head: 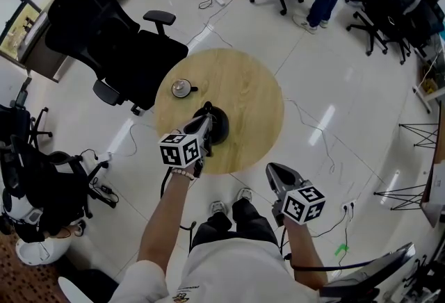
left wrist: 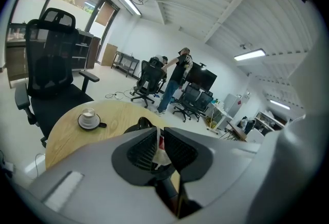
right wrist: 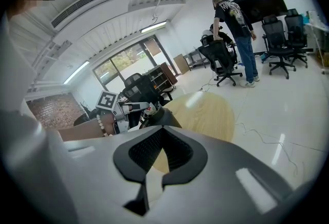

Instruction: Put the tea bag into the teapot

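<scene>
Head view: left gripper (head: 206, 116) hangs over teapot (head: 221, 129) on round surface (head: 257, 100), jaws pinching tea bag (left wrist: 160, 152). Risk: bag off-centre of opening, catches rim on release, drops outside. Right gripper (head: 272, 169) clenched, empty, well apart.

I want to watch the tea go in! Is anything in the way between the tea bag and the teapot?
Nothing visible is. The left hand-held gripper pinches the tea bag close by the black teapot, with only air between them. Its opening is hidden.
</scene>
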Demonstrator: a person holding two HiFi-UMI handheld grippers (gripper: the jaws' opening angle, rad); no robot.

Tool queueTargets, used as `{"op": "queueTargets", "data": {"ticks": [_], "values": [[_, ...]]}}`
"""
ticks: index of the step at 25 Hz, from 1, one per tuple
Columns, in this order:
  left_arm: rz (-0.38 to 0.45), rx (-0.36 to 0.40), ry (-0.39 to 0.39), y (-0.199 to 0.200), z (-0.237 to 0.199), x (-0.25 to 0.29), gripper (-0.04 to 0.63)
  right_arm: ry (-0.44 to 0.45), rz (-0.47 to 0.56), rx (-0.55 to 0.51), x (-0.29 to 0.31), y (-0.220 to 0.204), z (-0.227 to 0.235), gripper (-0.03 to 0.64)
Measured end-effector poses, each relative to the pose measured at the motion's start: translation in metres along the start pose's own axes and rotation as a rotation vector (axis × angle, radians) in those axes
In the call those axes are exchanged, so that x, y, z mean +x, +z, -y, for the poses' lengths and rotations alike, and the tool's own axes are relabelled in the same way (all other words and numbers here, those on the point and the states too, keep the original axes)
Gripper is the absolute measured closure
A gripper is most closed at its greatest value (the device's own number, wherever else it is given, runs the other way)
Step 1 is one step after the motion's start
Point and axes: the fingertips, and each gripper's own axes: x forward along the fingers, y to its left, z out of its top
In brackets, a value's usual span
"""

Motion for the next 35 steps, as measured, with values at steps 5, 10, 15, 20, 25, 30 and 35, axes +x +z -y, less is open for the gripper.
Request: {"op": "queueTargets", "data": {"ticks": [5, 10, 15, 20, 25, 30, 35], "values": [[0.035, -0.009, -0.001, 0.002, -0.001, -0.005, 0.537, 0.000, -0.004, -0.003, 0.002, -0.004, 0.000, 0.615], [0.116, -0.036, 0.013, 0.017, 0.000, -0.028, 0.539, 0.009, -0.001, -0.013, 0.003, -0.001, -0.005, 0.615], [0.182, -0.074, 0.004, 0.024, 0.005, -0.063, 0.583, 0.030, 0.015, -0.048, 0.011, 0.008, -0.018, 0.615], [0.229, -0.079, -0.007, 0.021, 0.012, -0.096, 0.583, 0.046, 0.029, -0.092, 0.021, 0.008, -0.035, 0.615], [0.272, -0.098, -0.068, 0.016, 0.026, -0.130, 0.583, 0.036, 0.045, -0.124, 0.016, 0.001, -0.057, 0.615], [0.290, -0.082, -0.110, 0.006, 0.032, -0.164, 0.583, 0.011, 0.062, -0.149, 0.007, -0.016, -0.083, 0.615], [0.270, -0.063, -0.128, -0.019, 0.038, -0.189, 0.583, -0.019, 0.090, -0.153, -0.006, -0.034, -0.098, 0.615]]}}
